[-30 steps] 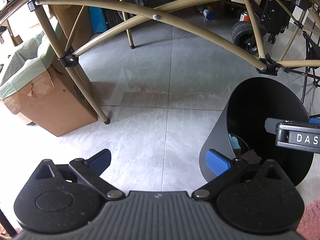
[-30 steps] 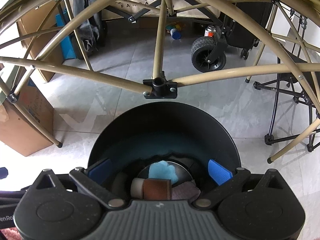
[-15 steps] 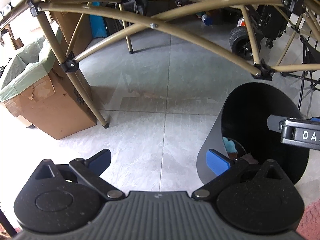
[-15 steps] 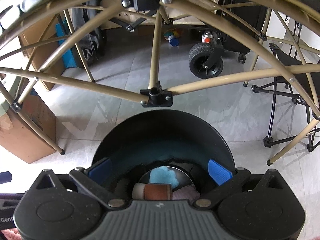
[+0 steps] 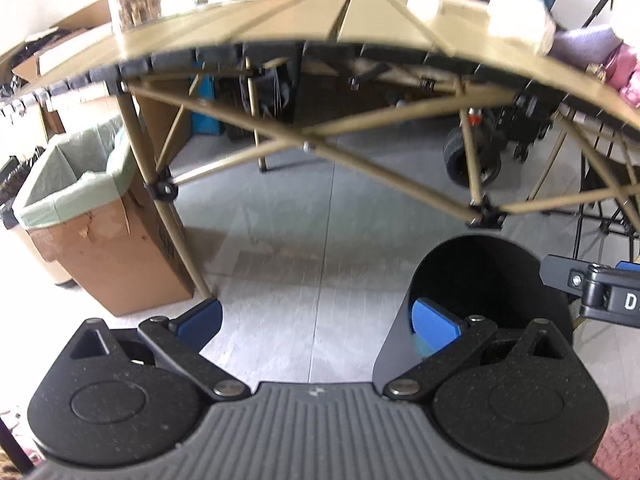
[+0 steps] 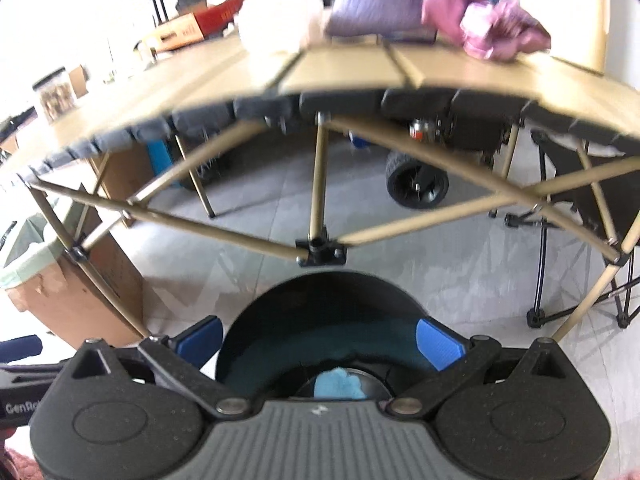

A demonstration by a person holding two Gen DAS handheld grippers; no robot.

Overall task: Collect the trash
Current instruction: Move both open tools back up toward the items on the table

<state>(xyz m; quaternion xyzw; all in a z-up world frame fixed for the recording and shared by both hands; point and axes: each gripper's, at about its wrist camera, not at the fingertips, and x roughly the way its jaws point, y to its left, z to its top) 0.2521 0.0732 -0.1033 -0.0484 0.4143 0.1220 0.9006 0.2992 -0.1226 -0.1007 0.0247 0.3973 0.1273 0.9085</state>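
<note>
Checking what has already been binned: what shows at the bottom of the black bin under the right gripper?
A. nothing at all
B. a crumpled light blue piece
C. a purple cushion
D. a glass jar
B: in the right wrist view a crumpled light blue piece lies at the bottom of the black bin.

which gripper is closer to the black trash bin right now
Right. The right gripper hangs open directly over the black trash bin, fingers straddling its mouth. The left gripper, also open, sits off to the bin's left over bare floor tile.
</note>
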